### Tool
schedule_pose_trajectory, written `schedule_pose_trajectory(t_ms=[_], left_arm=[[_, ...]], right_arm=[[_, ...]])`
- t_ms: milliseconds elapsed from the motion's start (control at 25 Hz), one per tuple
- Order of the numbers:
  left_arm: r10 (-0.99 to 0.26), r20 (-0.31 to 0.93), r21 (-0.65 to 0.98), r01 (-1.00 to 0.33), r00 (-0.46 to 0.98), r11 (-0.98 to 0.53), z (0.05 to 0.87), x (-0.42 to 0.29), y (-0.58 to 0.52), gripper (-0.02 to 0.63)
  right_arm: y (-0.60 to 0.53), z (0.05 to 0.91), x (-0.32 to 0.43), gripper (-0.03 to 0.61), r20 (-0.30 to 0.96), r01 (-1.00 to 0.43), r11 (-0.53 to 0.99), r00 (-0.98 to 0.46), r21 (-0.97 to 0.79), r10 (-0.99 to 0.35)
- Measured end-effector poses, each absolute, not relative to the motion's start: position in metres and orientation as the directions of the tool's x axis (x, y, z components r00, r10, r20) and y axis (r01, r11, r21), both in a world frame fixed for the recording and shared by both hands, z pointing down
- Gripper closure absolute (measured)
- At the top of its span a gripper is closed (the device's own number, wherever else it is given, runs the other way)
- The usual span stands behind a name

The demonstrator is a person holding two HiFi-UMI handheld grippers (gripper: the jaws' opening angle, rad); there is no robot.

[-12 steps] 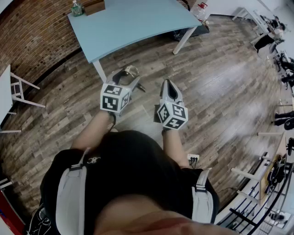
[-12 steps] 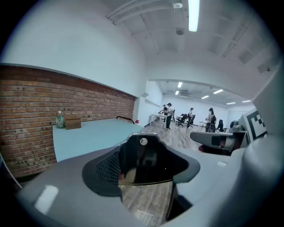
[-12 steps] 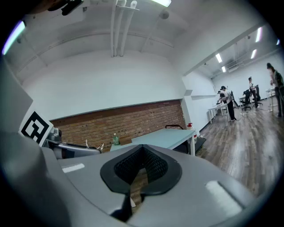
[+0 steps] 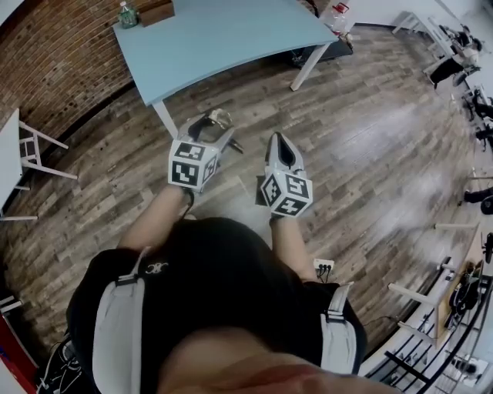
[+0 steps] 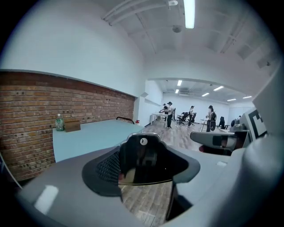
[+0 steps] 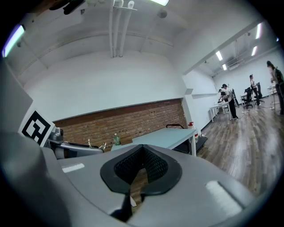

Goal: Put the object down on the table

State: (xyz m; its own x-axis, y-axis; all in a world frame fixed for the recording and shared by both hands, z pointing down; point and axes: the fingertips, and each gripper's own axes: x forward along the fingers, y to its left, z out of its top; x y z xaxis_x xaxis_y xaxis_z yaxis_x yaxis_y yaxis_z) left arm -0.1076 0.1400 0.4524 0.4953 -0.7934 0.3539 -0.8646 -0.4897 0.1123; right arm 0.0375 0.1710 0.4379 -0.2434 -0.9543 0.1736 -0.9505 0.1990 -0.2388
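My left gripper is held at waist height over the wooden floor, just short of the light blue table. It is shut on a dark glossy object that fills the gap between its jaws. In the right gripper view, thin metal prongs stick out at the tip of the left gripper. My right gripper is beside it on the right, shut, with nothing in it. Its pads meet in a narrow V. Both grippers point toward the table's near edge.
A green bottle and a brown box stand at the table's far corner by the brick wall. A white chair is at the left, and a water jug is beyond the table. Several people stand at desks far down the room.
The right gripper has shifted slightly to the left. The left gripper and the object it holds have stayed in place.
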Motion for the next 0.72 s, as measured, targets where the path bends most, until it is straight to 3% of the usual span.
schedule_pose_trajectory(t_ms=[720], left_arm=[[-0.821, 0.354, 0.129, -0.893, 0.448, -0.432, 0.454, -0.061, 0.169, 0.326]], right_arm=[[0.201, 0.447, 0.080, 0.565, 0.199, -0.938, 0.261, -0.308, -0.230, -0.931]])
